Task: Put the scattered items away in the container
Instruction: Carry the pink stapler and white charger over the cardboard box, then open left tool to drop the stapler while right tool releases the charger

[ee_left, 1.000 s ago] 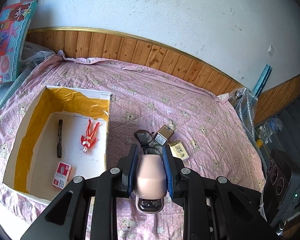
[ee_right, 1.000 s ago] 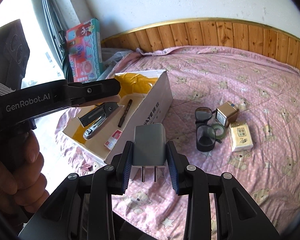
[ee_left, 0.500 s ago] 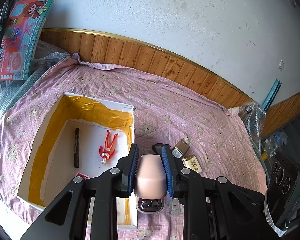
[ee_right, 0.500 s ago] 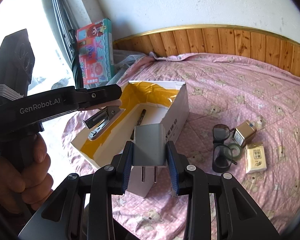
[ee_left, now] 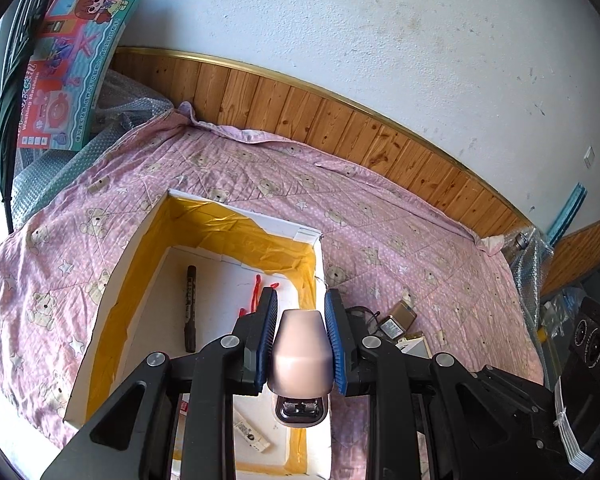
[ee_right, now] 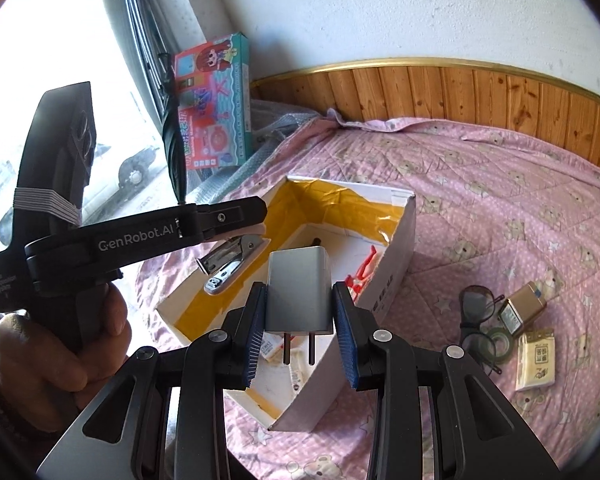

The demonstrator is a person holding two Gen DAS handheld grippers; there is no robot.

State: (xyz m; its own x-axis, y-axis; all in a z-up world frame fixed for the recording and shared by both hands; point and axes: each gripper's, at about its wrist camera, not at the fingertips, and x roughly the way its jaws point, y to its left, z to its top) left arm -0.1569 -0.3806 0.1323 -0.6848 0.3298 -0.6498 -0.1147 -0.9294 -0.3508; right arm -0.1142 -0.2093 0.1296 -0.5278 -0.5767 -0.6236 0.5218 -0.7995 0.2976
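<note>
My left gripper [ee_left: 300,304] is shut on a pink-topped stapler [ee_left: 301,356] and hangs above the white box [ee_left: 144,236] lined with yellow tape. In the box lie a black marker [ee_left: 189,308], a red figure [ee_left: 255,294] and small packets [ee_left: 252,436]. In the right wrist view a hand holds the left gripper [ee_right: 236,220], and the stapler [ee_right: 230,262] is over the box's left rim [ee_right: 188,296]. My right gripper [ee_right: 299,290] is shut on a grey charger plug [ee_right: 299,292], prongs toward me, above the box. Glasses [ee_right: 476,300], a tape roll [ee_right: 496,344], a brown box [ee_right: 522,308] and a tissue pack [ee_right: 536,364] lie on the pink quilt.
A toy carton [ee_left: 64,64] and a folded umbrella [ee_right: 174,132] lean at the left by the window, over bubble wrap [ee_left: 40,168]. Wood panelling [ee_left: 340,120] runs behind the bed. A black device [ee_left: 592,340] stands at the right edge.
Both grippers have moved left and forward over the box with their loads. The stapler now hangs above the box's inside, and the charger has come over its near corner.
</note>
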